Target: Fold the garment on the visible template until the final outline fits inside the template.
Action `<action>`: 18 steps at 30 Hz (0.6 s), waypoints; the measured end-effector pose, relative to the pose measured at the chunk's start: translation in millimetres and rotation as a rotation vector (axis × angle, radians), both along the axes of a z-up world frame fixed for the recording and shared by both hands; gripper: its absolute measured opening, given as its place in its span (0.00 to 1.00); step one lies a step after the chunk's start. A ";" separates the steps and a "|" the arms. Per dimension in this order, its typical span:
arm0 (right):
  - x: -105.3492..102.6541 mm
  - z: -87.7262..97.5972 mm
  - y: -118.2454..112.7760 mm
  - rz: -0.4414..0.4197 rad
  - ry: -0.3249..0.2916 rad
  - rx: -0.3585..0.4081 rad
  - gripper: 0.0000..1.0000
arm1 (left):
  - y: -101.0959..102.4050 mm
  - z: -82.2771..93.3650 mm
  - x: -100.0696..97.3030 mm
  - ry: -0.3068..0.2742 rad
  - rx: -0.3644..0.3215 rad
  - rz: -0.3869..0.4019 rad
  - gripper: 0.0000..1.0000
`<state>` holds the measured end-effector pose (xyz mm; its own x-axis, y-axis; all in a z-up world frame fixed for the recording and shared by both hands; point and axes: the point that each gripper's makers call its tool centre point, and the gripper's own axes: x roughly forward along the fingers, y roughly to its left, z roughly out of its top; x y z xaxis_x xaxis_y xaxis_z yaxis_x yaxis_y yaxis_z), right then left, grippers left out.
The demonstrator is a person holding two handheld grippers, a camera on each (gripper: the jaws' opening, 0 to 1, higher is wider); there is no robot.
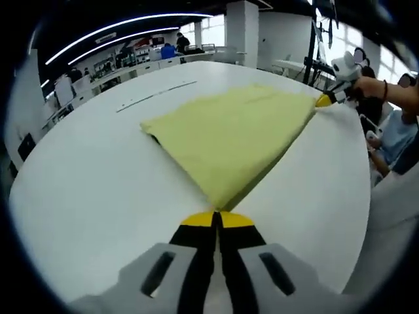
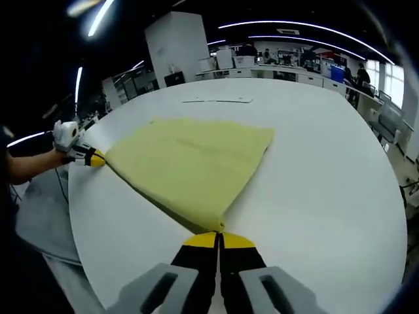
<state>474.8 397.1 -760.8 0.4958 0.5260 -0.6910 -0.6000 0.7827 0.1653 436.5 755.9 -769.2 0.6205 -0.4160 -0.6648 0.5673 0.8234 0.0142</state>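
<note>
The yellow garment [image 1: 229, 134] lies spread on the white worktop [image 1: 98, 190], pulled taut between two corners. The left tool [image 1: 217, 219] is clamped shut on the near corner in the left gripper view. The right tool [image 2: 218, 239] is likewise closed on the opposite corner, with a person's hand [image 1: 373, 85] behind it.

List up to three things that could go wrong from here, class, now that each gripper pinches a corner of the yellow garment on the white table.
1. The left gripper and right gripper each grip only a corner tip of the yellow garment; a pull could slip it free.
2. The cloth is taut between them, so uneven lifting may skew the fold.
3. The held edge lies near the white table's rim and could slide off.
</note>
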 end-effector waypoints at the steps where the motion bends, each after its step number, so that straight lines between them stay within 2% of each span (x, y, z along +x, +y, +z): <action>1: 0.2 -0.5 -0.3 0.003 0.000 -0.004 0.00 | -0.3 1.1 0.1 -0.002 -0.007 0.001 0.00; 4: 0.0 -0.4 0.5 0.019 -0.002 -0.005 0.00 | -1.8 4.0 1.3 -0.003 -0.031 0.007 0.00; 8: 0.7 1.0 -0.3 0.040 -0.009 -0.014 0.00 | -2.0 6.1 3.1 0.003 -0.066 0.021 0.06; 12: 3.8 3.2 -0.9 0.061 -0.025 -0.018 0.07 | -4.0 7.6 4.8 0.007 -0.093 0.022 0.09; 18: 6.9 1.1 2.1 0.078 -0.019 -0.008 0.05 | -8.5 4.8 4.9 0.029 -0.093 -0.006 0.04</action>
